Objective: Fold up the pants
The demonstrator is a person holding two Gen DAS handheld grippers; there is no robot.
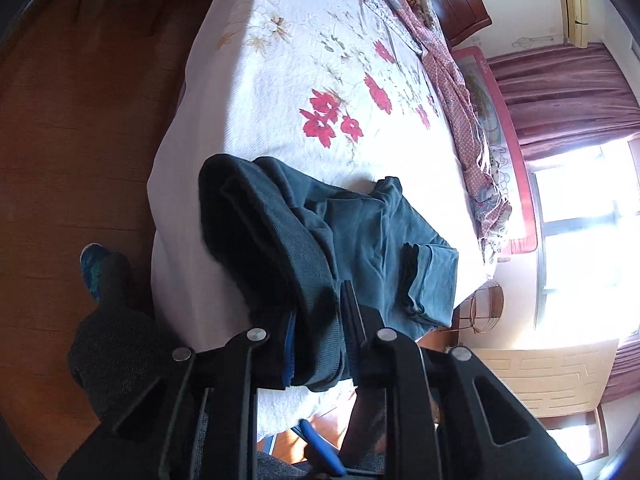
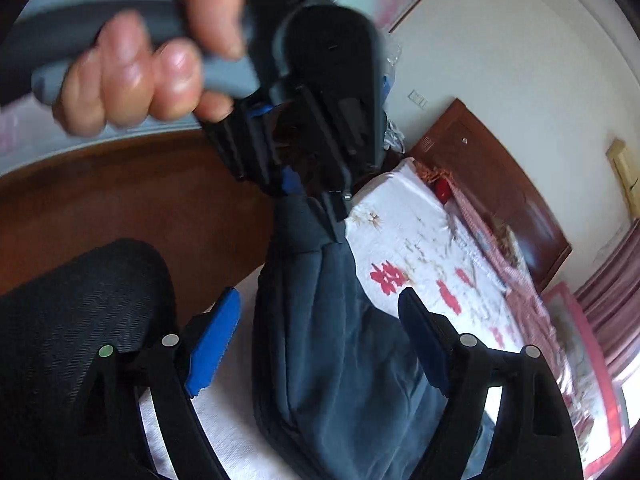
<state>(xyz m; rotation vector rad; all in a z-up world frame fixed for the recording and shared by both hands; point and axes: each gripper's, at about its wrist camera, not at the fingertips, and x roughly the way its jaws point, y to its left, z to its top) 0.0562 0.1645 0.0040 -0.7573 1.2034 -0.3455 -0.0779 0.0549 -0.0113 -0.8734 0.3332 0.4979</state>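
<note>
Dark teal pants (image 1: 360,232) lie partly folded on the near corner of the bed (image 1: 280,60), one cuffed end (image 1: 432,280) to the right. My left gripper (image 1: 320,308) is shut on a thick bunch of the pants and holds it lifted off the sheet. In the right wrist view the left gripper (image 2: 316,200) hangs above, gripped by a hand (image 2: 132,72), and the pants (image 2: 320,360) drape down from it. My right gripper (image 2: 320,296) stands open, its blue pads (image 2: 212,344) on either side of the hanging fabric without pressing it.
The bed has a white sheet with red flowers. A pink patterned quilt (image 1: 452,80) runs along its far side by a wooden headboard (image 1: 460,0). Brown wooden floor (image 1: 80,120) lies to the left. A person's dark trouser leg and shoe (image 1: 94,272) stand beside the bed.
</note>
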